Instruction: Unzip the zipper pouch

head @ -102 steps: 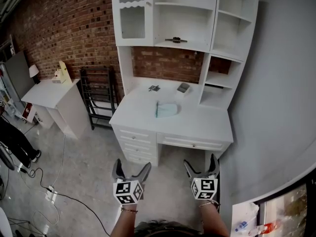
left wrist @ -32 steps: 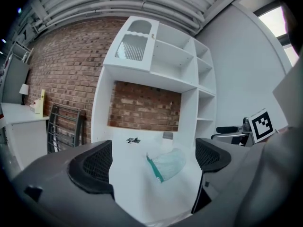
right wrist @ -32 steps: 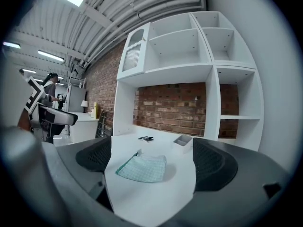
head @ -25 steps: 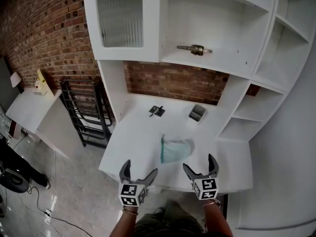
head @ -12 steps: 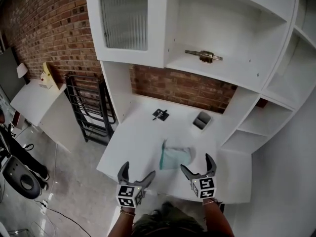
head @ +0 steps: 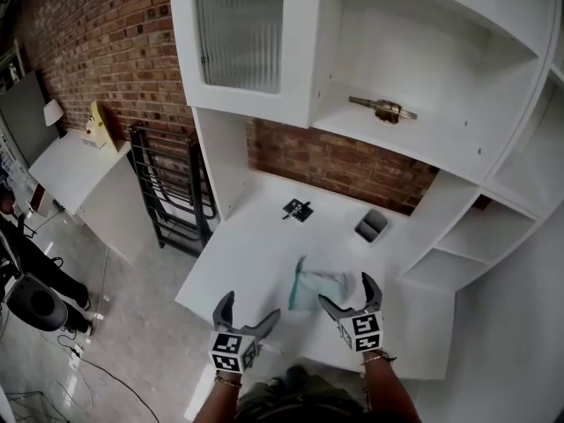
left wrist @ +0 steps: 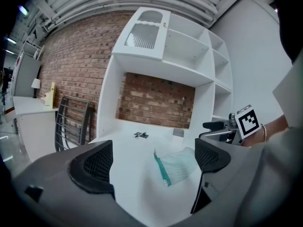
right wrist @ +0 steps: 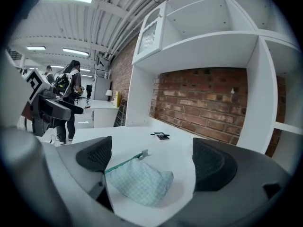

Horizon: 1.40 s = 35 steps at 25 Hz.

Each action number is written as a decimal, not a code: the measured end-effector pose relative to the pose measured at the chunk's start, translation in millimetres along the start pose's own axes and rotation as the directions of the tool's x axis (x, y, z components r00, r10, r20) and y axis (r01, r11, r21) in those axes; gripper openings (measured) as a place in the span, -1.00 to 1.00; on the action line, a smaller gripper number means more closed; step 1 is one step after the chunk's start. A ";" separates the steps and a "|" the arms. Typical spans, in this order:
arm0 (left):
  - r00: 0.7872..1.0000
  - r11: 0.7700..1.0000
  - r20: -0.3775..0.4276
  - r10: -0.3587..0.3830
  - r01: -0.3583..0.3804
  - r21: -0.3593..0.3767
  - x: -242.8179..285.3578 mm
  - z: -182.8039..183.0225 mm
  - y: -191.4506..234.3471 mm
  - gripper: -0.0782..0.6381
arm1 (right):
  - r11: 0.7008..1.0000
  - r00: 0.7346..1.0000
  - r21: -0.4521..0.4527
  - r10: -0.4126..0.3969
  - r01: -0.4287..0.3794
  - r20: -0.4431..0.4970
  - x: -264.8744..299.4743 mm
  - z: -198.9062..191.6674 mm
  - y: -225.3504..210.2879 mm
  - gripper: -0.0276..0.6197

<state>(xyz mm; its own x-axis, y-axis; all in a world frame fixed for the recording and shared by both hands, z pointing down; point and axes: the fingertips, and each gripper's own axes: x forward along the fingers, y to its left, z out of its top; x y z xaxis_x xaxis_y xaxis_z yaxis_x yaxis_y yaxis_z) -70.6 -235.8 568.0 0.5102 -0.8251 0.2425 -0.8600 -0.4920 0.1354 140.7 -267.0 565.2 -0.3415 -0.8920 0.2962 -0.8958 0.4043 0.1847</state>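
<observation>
Grippers hover at the near edge of the white desk (head: 238, 263), both with jaws spread wide and nothing held between them. We see the left gripper (head: 249, 307) over the desk's near left part. The right gripper (head: 348, 291) is just on the near side of the zipper pouch (head: 315, 287). In the head view its jaws overlap the pouch's near right corner, so from there we cannot tell whether they touch. The right gripper view shows the pouch lying flat on the desk ahead of the spread jaws.

The pouch is pale checked fabric with a teal zipper (head: 294, 289) along its left edge. In the right gripper view, that gripper's left jaw cuts off one end of the zipper, and a small white tab (right wrist: 142, 152) shows at the other. The left gripper view shows a small white piece (left wrist: 166, 182) at the zipper's near end. We cannot make out whether the zipper is closed, or where the slider sits.

Farther back on the desk lie a small black item (head: 298, 210) and a grey container (head: 371, 226), both too small to identify. A metal object (head: 383, 107) rests on the shelf (head: 423, 139) above. Our forearms (head: 220, 399) are cut off by the bottom of the frame.
</observation>
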 end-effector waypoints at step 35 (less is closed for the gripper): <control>0.997 0.997 0.015 0.078 -0.078 -0.026 -0.6 19.7 42.0 0.72 | 0.618 0.401 -0.008 0.501 -0.786 -0.767 135.1 -122.2 64.1 0.43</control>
<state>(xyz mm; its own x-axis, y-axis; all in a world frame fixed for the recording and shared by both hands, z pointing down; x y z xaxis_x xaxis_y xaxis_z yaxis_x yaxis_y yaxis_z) -106.8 -261.5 554.6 0.4414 -0.8653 0.2376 -0.8970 -0.4189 0.1410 71.9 -336.9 731.6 -0.3681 -0.0004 0.9298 -0.2827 0.9527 -0.1114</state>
